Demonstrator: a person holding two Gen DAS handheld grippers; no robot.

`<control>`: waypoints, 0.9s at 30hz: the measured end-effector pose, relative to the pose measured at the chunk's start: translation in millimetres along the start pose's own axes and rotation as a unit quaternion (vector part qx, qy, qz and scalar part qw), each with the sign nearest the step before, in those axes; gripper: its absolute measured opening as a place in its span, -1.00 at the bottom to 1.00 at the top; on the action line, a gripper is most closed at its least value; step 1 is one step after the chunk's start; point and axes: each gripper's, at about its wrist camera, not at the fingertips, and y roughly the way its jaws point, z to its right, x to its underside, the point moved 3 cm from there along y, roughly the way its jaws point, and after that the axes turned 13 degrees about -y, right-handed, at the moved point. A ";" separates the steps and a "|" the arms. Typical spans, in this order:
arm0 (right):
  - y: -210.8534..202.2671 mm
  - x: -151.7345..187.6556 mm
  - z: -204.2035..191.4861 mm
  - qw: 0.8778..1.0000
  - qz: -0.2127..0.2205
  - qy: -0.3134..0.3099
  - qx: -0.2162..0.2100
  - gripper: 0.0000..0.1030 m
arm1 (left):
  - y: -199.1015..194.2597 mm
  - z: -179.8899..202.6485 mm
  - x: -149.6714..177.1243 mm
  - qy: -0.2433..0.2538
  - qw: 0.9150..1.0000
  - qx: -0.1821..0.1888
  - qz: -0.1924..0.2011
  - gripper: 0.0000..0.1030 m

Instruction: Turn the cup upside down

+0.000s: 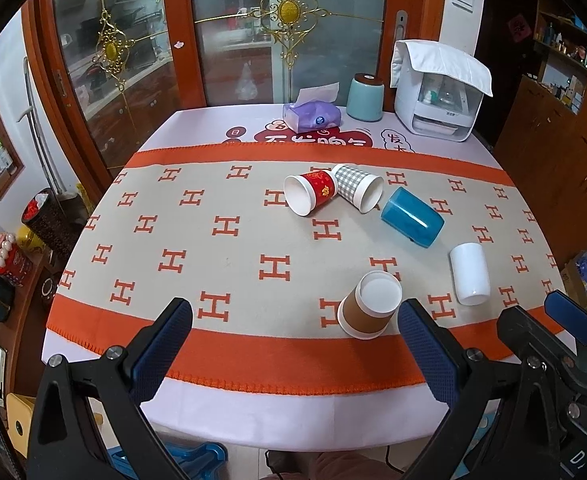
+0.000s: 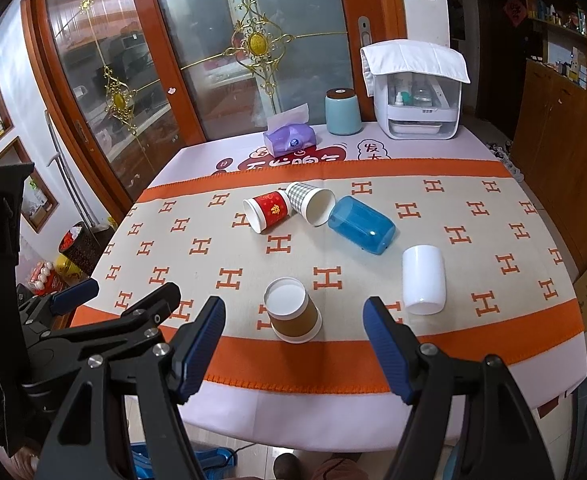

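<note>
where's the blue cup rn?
Blue cup lies on its side mid-table in both views, right of the checked cup, behind the white cup.

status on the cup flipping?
Done: brown cup and white cup stand upside down. In hand: nothing; left hand-held gripper and right hand-held gripper are open, empty. Left: red cup, checked cup and blue cup lie sideways.

I see a matt woven cloth (image 2: 473, 240) over the desk, and a brown paper cup (image 2: 293, 312) with a dull sleeve. The blue cup (image 2: 363, 230) looks like glossy plastic, the white cup (image 2: 423, 278) smooth. My hand-held gripper pads (image 1: 173, 344) are ribbed blue rubber.
</note>
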 end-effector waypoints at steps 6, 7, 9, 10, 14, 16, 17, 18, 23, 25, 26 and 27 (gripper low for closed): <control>1.5 0.2 0.3 1.000 0.000 0.000 -0.001 0.40 | 0.8 0.3 -0.5 0.000 1.000 -0.001 -0.001 0.97; 1.6 0.0 0.4 1.000 0.000 0.000 -0.001 0.40 | 1.2 0.1 -0.5 0.001 1.000 -0.002 -0.001 0.97; 1.4 -0.3 0.8 1.000 -0.001 0.000 -0.001 0.40 | 1.3 0.1 -0.6 0.001 1.000 -0.001 0.000 0.97; 2.9 -0.1 0.5 1.000 -0.001 0.000 -0.002 0.40 | 1.8 0.2 -0.8 0.001 1.000 -0.001 -0.001 0.97; 3.1 -0.3 0.9 1.000 -0.001 0.001 -0.002 0.40 | 1.9 0.0 -0.8 0.001 1.000 -0.002 -0.001 0.97; 3.0 -0.6 1.3 1.000 -0.001 0.001 -0.001 0.40 | 2.2 0.0 -0.9 0.001 1.000 -0.003 -0.001 0.97; 3.7 -0.4 1.2 1.000 -0.002 0.002 -0.002 0.40 | 2.3 0.0 -1.0 0.001 1.000 -0.003 -0.001 0.97; 4.3 -0.5 1.6 1.000 -0.002 0.002 -0.003 0.40 | 2.1 -0.1 -1.0 0.001 1.000 -0.003 -0.001 0.97; 8.8 3.5 2.3 1.000 -0.006 0.007 -0.006 0.40 | 4.1 -0.6 -1.6 0.004 1.000 -0.004 0.001 0.97; 8.8 3.2 2.9 1.000 -0.006 0.006 -0.006 0.40 | 4.0 -0.2 -1.6 0.003 1.000 -0.004 0.001 0.97; 8.9 3.4 2.8 1.000 -0.006 0.006 -0.006 0.40 | 4.2 -1.0 -1.6 0.003 1.000 -0.004 0.000 0.97; 9.0 3.6 2.5 1.000 -0.006 0.006 -0.006 0.40 | 4.2 -1.1 -1.5 0.003 1.000 -0.005 0.000 0.97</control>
